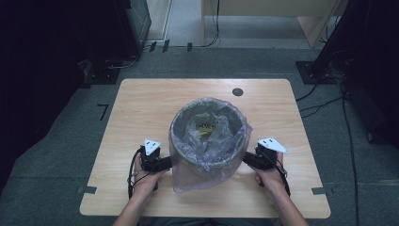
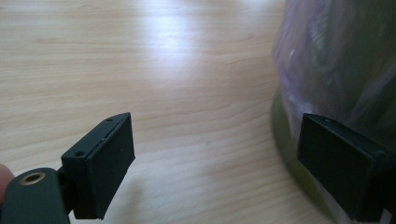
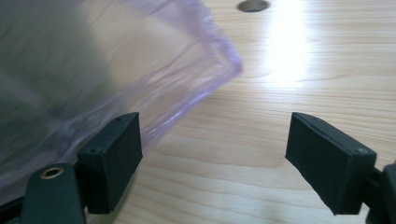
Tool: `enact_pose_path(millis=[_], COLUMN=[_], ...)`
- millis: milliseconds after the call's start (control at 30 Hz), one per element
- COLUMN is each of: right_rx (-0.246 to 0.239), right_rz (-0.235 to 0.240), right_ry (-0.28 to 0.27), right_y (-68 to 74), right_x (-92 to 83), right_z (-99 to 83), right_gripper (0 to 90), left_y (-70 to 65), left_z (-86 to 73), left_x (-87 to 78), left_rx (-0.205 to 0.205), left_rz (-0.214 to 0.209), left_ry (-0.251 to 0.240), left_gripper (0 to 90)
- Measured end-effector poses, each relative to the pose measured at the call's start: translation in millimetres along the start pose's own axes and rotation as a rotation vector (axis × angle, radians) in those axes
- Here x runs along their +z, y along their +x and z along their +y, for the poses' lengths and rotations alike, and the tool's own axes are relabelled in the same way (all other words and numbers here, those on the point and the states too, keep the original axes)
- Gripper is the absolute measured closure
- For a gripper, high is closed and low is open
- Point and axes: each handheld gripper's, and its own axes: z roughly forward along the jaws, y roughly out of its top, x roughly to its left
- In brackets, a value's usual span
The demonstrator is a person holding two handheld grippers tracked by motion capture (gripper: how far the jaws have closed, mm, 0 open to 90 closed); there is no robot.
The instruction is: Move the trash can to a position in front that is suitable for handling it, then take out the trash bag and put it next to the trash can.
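Observation:
A round grey-green bin [image 1: 188, 155] stands in the middle of the wooden table [image 1: 141, 103], lined with a clear purple bag [image 1: 207, 176] whose edge hangs down over the outside. Something yellow [image 1: 205, 129] lies among crumpled plastic inside. My left gripper [image 1: 164, 163] sits at the bin's left side, open, with its right jaw against the bag-covered bin wall [image 2: 327, 60]. My right gripper [image 1: 248, 159] is at the bin's right side, open, with the hanging bag edge [image 3: 187, 70] just beyond its left jaw. Nothing lies between either pair of jaws.
A dark round hole [image 1: 237, 92] marks the table's far side, seen too as a hole [image 3: 252, 5] in the right gripper view. Grey carpet [image 1: 56, 155] surrounds the table, with cables [image 1: 324, 103] and dark equipment stands to the right and rear.

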Motion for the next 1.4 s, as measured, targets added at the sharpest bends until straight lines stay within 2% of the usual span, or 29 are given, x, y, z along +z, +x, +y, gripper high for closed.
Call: enact_pose_path(millis=[33,100,133,167,200,300,367,500,567,667,833,967,1100,1233,1333,1400], right_rx=[0.012,0.014,0.026,0.032,0.032,0.046,0.045,-0.023,-0.021,-0.020,-0.018,-0.010,-0.010,-0.005,-0.002,-0.006], right_rz=[-0.020,-0.028,-0.058,-0.072,-0.072,-0.122,-0.131,-0.222,-0.226,-0.229,-0.243,-0.245,-0.244,-0.245,-0.248,-0.248], right_ry=[-0.002,-0.004,-0.003,-0.002,-0.002,0.016,0.025,0.092,0.104,0.105,0.113,0.108,0.107,0.107,0.108,0.105], right_y=[-6.5,-9.7,-20.0,-25.0,-25.0,-42.8,-45.5,-57.8,-58.9,-59.9,-59.2,-60.2,-60.3,-60.7,-60.6,-60.6], right_x=[-1.9,-2.6,-5.0,-5.9,-5.9,-9.0,-9.0,-6.9,-7.0,-8.7,-7.1,-7.5,-7.6,-7.1,-6.8,-7.1], right_z=[0.6,0.8,1.0,0.9,0.9,-2.5,-4.0,-18.2,-20.7,-22.1,-22.0,-22.0,-22.0,-21.6,-21.5,-21.6], right_gripper=[18.0,18.0,17.7,17.7,17.7,17.6,17.5,17.1,17.0,16.6,16.6,16.6,16.6,16.6,16.6,16.7], left_y=[2.4,10.5,14.5,22.2,22.2,32.5,38.1,45.3,46.6,43.6,39.7,39.8,39.4,36.2,31.8,28.5], left_z=[-1.6,-5.0,-6.4,-8.5,-8.5,-11.5,-12.1,-15.5,-15.7,-15.7,-16.5,-17.5,-18.7,-20.5,-22.0,-22.8], left_x=[-1.3,-5.0,-6.8,-9.5,-9.5,-10.1,-9.8,-7.6,-6.9,-6.5,-6.1,-6.3,-7.2,-9.2,-9.9,-10.2], left_rx=[-0.003,-0.014,-0.018,-0.009,-0.009,-0.001,-0.004,0.053,0.043,0.052,0.066,0.077,0.085,0.119,0.162,0.185], left_rz=[0.005,0.016,0.028,0.059,0.059,0.095,0.115,0.184,0.173,0.162,0.113,0.098,0.061,0.045,0.029,0.001], left_ry=[0.000,0.008,0.007,0.005,0.005,0.019,0.028,0.058,0.068,0.064,0.092,0.108,0.128,0.140,0.152,0.156], left_gripper=[10.7,10.7,10.7,10.7,10.7,10.7,10.7,10.7,10.7,10.7,10.8,10.9,12.0,12.0,12.0,12.1])
